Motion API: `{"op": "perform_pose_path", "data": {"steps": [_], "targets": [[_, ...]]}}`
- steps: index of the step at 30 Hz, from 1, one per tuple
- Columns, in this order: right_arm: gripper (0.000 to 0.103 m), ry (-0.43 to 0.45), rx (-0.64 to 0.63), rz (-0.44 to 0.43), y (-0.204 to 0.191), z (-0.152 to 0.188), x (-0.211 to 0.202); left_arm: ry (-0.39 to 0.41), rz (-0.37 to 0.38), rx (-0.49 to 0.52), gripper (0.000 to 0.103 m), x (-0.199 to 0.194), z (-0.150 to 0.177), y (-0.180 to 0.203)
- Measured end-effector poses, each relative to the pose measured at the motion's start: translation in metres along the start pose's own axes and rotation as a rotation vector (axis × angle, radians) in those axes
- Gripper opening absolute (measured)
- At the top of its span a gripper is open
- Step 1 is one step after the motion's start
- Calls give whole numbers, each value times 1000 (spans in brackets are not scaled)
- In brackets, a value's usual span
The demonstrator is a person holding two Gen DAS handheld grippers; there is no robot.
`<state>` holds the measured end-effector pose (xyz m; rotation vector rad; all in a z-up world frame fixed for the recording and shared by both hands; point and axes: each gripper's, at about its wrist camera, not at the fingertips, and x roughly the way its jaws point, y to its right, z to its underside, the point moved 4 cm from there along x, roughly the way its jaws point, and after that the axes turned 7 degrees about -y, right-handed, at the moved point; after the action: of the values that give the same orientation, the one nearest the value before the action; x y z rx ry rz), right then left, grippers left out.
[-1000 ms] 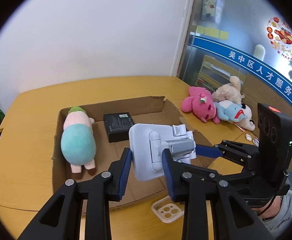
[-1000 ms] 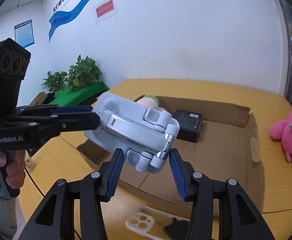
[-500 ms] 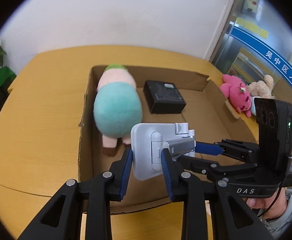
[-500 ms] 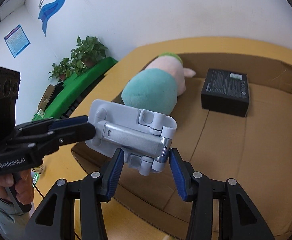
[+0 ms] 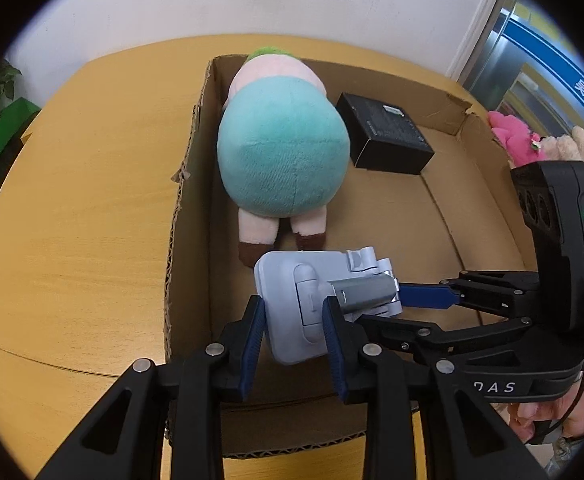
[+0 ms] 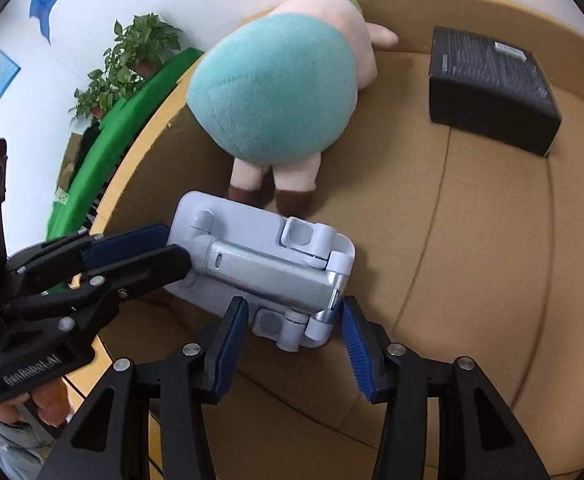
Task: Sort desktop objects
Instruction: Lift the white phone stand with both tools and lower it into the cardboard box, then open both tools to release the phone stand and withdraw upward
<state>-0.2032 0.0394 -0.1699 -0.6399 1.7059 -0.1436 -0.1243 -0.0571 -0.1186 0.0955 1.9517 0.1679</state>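
Note:
A folded grey-white phone stand (image 5: 311, 304) (image 6: 264, 268) hangs low inside the open cardboard box (image 5: 190, 168) (image 6: 491, 280), just in front of the feet of a teal and pink plush toy (image 5: 282, 152) (image 6: 280, 88). My left gripper (image 5: 293, 322) is shut on one end of the stand. My right gripper (image 6: 292, 320) is shut on its other end; it shows in the left wrist view (image 5: 423, 296) coming in from the right.
A black box (image 5: 387, 134) (image 6: 491, 88) lies in the cardboard box beside the plush. Pink and beige plush toys (image 5: 511, 140) sit on the wooden table (image 5: 72, 200) at the right. Potted plants (image 6: 132, 64) stand beyond the table's left edge.
Both grippers have carried the stand forward and down into the box, close to the plush toy's feet. The grip on it has not changed.

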Motion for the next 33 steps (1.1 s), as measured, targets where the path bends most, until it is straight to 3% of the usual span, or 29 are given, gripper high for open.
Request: {"op": "perform_pose_path", "data": {"steps": [8,10,11,15,17,19,20,22,25,33], "targets": [[57,-38,27,-71,1,-3,8,-49,-56,2,26,3,-1,-3],[67,-30,30,-115,-1,1,4,-47,-61,-7,28,2,0,-5],[78,-15,25,-119,-2,3,0,-42,-64,-19,28,-1,1,-7],[89,146,-25,-18,-4,21,-51,73,-97,-38,33,-36,7,-5],[103,241,-77,58,-10,39,-85,186,-103,-20,47,-65,16,9],[103,351,-126,175,-14,63,-119,296,-111,-2,77,-90,28,26],[103,383,-140,219,-17,72,-129,344,-115,9,81,-99,32,35],[103,419,-157,285,-18,88,-144,421,-126,39,81,-114,42,58],[103,439,-151,317,-9,108,-165,472,-135,75,81,-122,49,91],[103,489,-114,377,6,150,-205,484,-34,94,81,-125,70,140]]}}
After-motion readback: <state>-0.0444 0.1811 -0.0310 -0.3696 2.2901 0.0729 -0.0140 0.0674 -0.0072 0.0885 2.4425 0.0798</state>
